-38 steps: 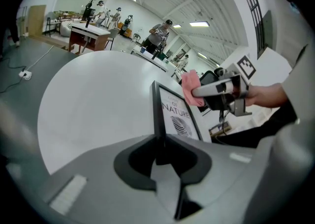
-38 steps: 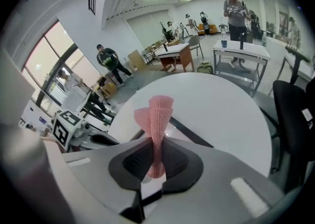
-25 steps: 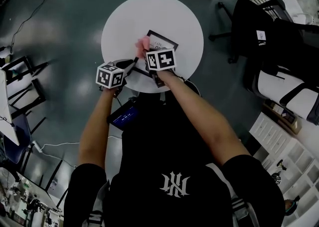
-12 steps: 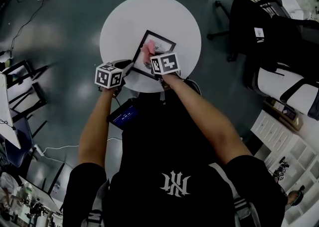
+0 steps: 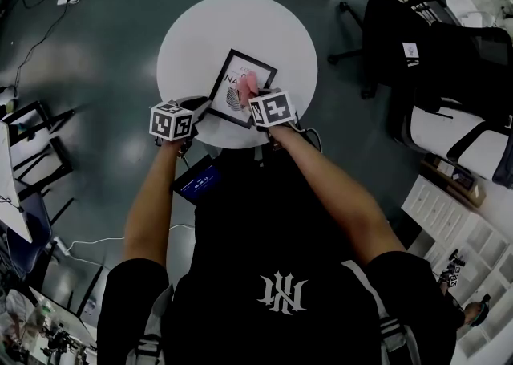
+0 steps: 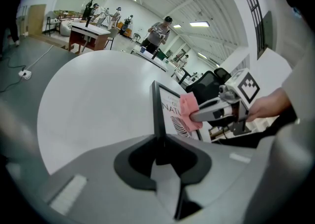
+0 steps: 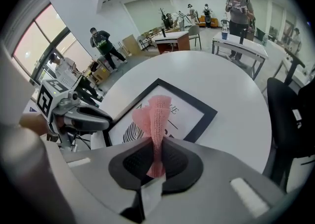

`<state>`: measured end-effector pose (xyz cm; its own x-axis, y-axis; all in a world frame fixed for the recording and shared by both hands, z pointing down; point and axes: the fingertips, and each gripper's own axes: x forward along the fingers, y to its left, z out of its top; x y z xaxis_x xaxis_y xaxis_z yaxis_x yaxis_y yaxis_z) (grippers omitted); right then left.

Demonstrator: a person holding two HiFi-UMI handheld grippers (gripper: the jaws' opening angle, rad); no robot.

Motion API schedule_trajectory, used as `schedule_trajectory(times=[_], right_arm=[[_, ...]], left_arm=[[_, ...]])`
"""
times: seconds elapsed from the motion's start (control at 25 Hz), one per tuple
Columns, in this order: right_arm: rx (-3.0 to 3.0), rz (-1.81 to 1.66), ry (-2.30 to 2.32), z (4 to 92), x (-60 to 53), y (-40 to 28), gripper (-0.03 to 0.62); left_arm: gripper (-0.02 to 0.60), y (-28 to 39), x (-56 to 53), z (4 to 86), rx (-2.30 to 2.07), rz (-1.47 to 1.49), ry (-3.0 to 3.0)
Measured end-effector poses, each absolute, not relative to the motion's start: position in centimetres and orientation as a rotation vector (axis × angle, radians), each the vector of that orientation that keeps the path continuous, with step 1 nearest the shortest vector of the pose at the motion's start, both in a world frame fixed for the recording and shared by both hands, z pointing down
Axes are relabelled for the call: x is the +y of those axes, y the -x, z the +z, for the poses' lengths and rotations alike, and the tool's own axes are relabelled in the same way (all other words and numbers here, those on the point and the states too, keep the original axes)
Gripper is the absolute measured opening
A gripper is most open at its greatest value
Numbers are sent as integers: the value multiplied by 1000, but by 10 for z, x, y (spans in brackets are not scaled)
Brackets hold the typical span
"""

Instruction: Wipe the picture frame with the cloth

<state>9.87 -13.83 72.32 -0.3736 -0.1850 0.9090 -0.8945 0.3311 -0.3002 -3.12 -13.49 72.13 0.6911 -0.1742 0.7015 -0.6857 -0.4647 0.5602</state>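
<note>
A black picture frame (image 5: 231, 83) with a white print lies on the round white table (image 5: 240, 18), near its front edge. My left gripper (image 5: 203, 107) is shut on the frame's near-left edge; in the left gripper view the black edge (image 6: 156, 110) runs into the shut jaws of that gripper (image 6: 158, 144). My right gripper (image 7: 156, 146) is shut on a pink cloth (image 7: 156, 112), which stands up from the jaws over the frame's print (image 7: 184, 114). In the head view the cloth (image 5: 250, 83) rests on the frame's right half, ahead of the right gripper (image 5: 256, 93).
Black office chairs (image 5: 425, 26) stand right of the table. A device with a blue screen (image 5: 200, 183) sits below the table's front edge. White shelving (image 5: 457, 227) is at lower right. People and desks (image 7: 236, 1) show far behind the table.
The right gripper has drawn the pink cloth across the frame to the right and toward me, so more of the print shows. The left gripper has kept its hold.
</note>
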Motion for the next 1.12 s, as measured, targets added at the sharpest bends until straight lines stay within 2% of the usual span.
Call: schedule_trajectory(times=[0.76, 1.12], right_arm=[[-1728, 1100, -1025, 714, -119, -139, 26], [-2019, 1231, -898, 678, -151, -40, 26]], left_arm=[[51, 32, -134, 720, -658, 712, -2000], [51, 28, -136, 721, -666, 713, -2004]])
